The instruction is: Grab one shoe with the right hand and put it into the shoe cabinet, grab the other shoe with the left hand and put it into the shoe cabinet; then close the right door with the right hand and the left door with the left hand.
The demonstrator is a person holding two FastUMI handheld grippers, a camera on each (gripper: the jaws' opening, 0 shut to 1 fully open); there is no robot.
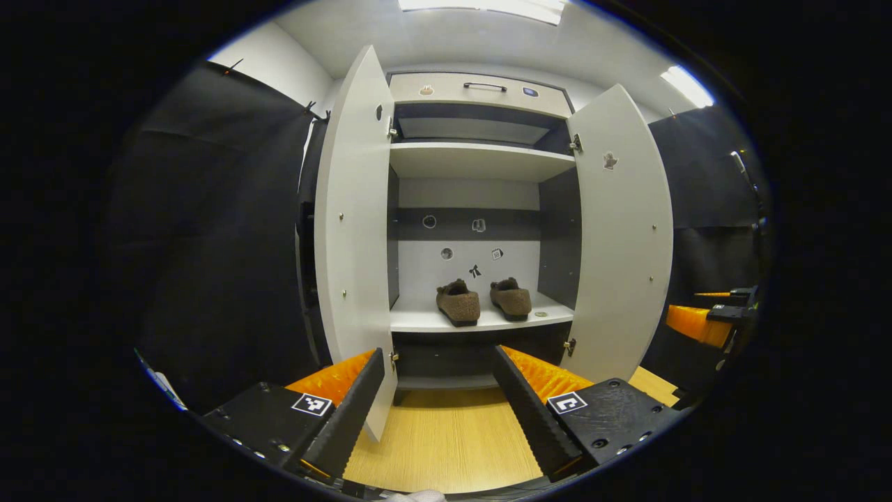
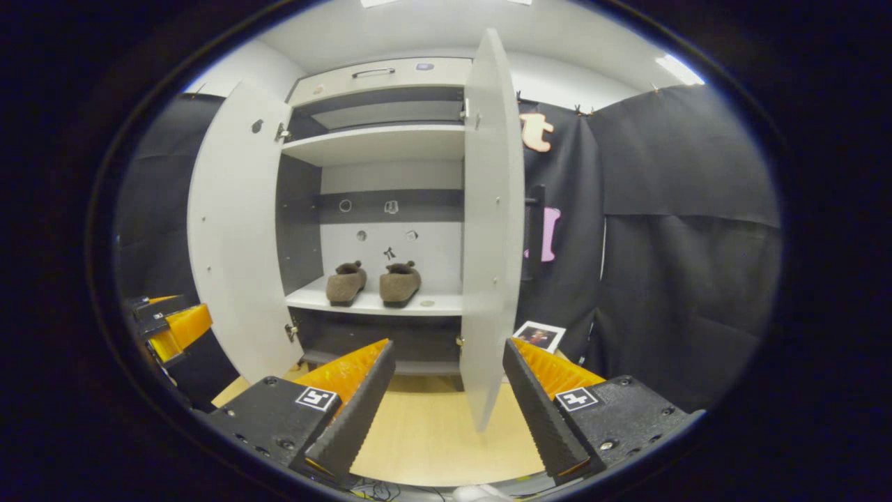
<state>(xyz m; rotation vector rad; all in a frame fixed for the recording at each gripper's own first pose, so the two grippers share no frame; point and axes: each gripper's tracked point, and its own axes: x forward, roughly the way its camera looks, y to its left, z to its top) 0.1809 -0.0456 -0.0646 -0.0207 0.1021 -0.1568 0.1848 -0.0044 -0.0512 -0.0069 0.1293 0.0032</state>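
Observation:
Two brown fuzzy shoes sit side by side on the lower shelf of the white shoe cabinet; the right gripper view shows them too. Both doors stand wide open: the left door and the right door. My left gripper is open in front of the cabinet, with the left door's lower corner showing beside its left finger. My right gripper is open, and the right door's bottom edge hangs in the gap between its fingers. Nothing is gripped.
A light wooden floor lies before the cabinet. The upper shelf is bare, and a drawer with a handle tops the cabinet. A small photo lies on the floor right of the right door. Black cloth walls flank both sides.

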